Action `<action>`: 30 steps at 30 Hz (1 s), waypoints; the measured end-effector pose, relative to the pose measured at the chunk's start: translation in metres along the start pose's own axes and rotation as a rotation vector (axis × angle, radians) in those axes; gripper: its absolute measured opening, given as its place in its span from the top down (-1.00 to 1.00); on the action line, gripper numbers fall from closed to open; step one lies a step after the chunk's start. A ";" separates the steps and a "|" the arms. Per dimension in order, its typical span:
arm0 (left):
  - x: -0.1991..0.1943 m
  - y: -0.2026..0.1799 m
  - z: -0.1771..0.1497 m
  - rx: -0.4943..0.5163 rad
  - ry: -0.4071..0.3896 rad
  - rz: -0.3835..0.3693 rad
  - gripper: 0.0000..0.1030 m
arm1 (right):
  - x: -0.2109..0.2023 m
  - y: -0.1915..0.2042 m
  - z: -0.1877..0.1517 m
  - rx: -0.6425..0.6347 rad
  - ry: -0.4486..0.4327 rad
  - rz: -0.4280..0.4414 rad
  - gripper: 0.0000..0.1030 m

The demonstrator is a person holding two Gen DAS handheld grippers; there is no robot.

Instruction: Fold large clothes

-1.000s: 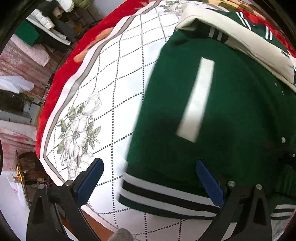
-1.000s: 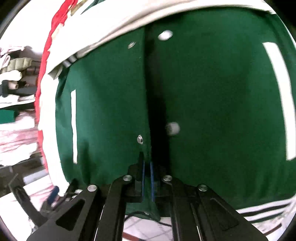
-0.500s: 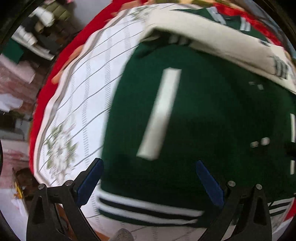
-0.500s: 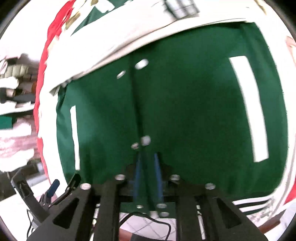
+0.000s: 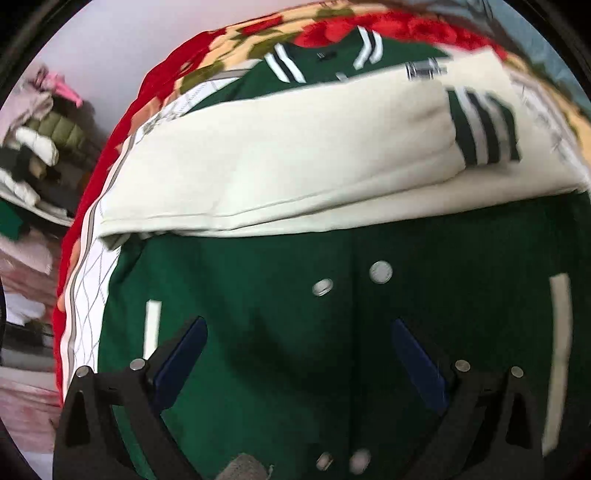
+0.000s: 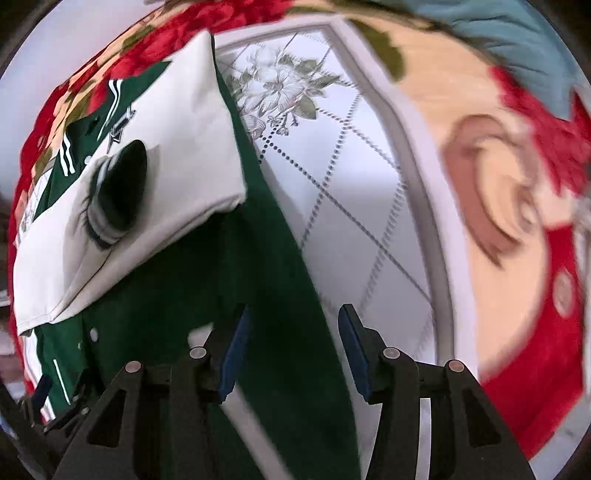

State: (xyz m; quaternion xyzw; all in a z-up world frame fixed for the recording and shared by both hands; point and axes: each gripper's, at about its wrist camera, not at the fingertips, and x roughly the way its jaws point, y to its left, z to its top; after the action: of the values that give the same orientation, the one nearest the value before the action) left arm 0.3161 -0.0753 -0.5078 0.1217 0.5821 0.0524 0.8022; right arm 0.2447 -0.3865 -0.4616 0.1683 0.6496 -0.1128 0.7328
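Observation:
A green varsity jacket (image 5: 280,332) with snap buttons lies on the bed, its cream sleeves (image 5: 258,166) folded across the chest. My left gripper (image 5: 295,354) is open and hovers over the jacket's green front, near the snap line. My right gripper (image 6: 291,339) is open, with the jacket's green side edge (image 6: 280,295) lying between its fingers. The cream sleeve (image 6: 166,177) with a dark cuff opening is to its upper left.
The jacket rests on a white quilted sheet with grey flower prints (image 6: 351,206), over a red floral blanket (image 6: 535,350). Piles of clothes (image 5: 33,147) are stacked beyond the bed's left side. A teal cloth (image 6: 517,33) lies at the far right.
The right gripper has opened, let go of the jacket's front placket and swung to the jacket's right edge. The left gripper has moved right from the hem corner to over the jacket's middle.

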 end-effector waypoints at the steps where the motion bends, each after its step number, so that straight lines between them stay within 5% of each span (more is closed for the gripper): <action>1: 0.011 -0.006 0.000 0.012 0.017 0.026 -1.00 | 0.010 -0.007 0.009 -0.020 0.031 0.015 0.10; 2: 0.018 -0.010 0.000 0.017 0.030 0.042 -1.00 | 0.020 -0.013 0.014 -0.032 0.042 0.008 0.68; 3: 0.023 -0.012 -0.001 0.018 0.036 0.052 -1.00 | 0.024 -0.019 0.016 -0.038 0.045 -0.005 0.77; 10: 0.021 -0.015 -0.003 -0.012 0.040 0.113 -1.00 | 0.016 -0.041 0.028 -0.116 0.074 -0.028 0.77; 12: 0.015 -0.015 -0.001 -0.022 0.054 0.143 -1.00 | 0.006 -0.035 0.030 -0.167 0.071 -0.023 0.60; 14: 0.003 -0.013 0.003 -0.063 0.039 0.144 -1.00 | -0.007 -0.033 0.033 -0.225 0.028 -0.046 0.14; 15: -0.001 -0.011 0.006 -0.084 0.033 0.145 -1.00 | -0.013 -0.031 0.035 -0.255 -0.002 -0.042 0.07; 22: 0.030 -0.012 0.024 -0.123 0.035 0.165 -1.00 | 0.007 -0.012 0.061 -0.314 -0.049 -0.062 0.17; 25: 0.031 -0.014 0.031 -0.108 0.001 0.160 -1.00 | 0.019 -0.028 0.068 -0.198 -0.029 -0.092 0.17; 30: 0.021 -0.003 0.031 -0.128 0.017 0.136 -1.00 | -0.003 -0.026 0.065 -0.184 -0.014 -0.110 0.17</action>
State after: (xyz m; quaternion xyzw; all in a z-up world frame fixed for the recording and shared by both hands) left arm 0.3524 -0.0772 -0.5186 0.1090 0.5747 0.1452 0.7980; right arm 0.2933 -0.4359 -0.4551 0.0635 0.6601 -0.0937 0.7426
